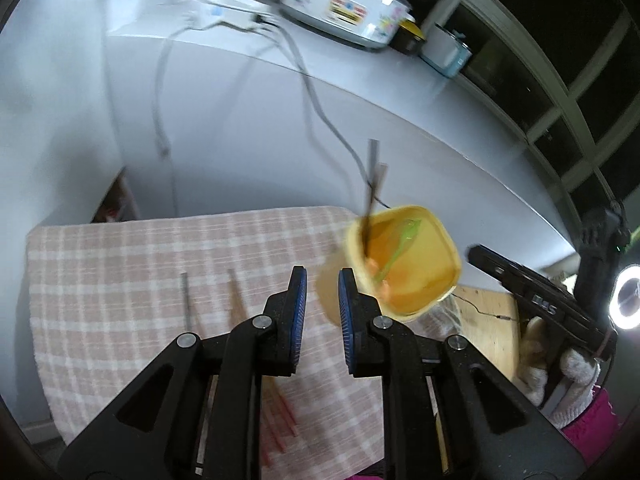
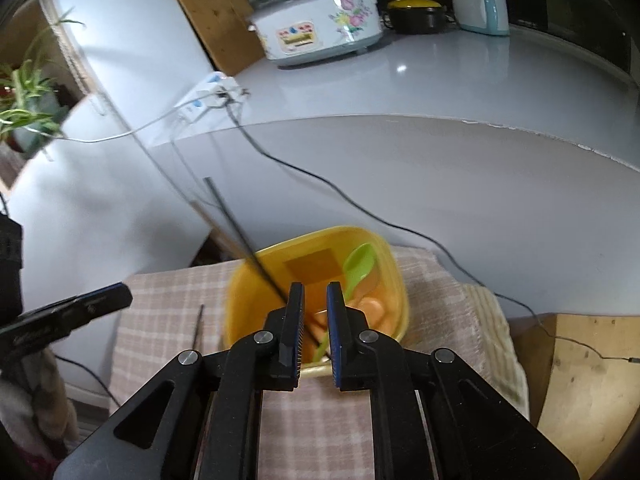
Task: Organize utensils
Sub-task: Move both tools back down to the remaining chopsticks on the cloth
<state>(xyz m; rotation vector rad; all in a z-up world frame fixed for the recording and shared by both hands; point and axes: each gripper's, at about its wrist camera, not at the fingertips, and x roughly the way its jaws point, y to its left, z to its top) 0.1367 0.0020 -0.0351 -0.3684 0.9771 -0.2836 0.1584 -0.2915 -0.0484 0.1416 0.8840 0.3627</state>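
Note:
A yellow plastic container (image 2: 384,264) stands on a pink checked cloth (image 2: 168,320). In it lie a green spoon (image 2: 358,266), orange spoons (image 2: 372,308) and dark chopsticks (image 2: 236,232) that lean out over its left rim. My right gripper (image 2: 315,294) hovers over the container's near edge, open and empty. My left gripper (image 1: 322,280) is open and empty just left of the container (image 1: 424,252). A dark chopstick (image 1: 185,300), a brown chopstick (image 1: 236,300) and red chopsticks (image 1: 284,420) lie on the cloth (image 1: 120,280) beside and under the left gripper.
A grey counter (image 2: 440,168) lies behind the cloth, with cables (image 2: 340,192), a power strip (image 2: 204,96), a flowered rice cooker (image 2: 320,28), a black pot (image 2: 416,16) and a pale blue appliance (image 2: 480,8). A wooden board (image 2: 580,380) lies at the right. A plant (image 2: 24,92) stands at the left.

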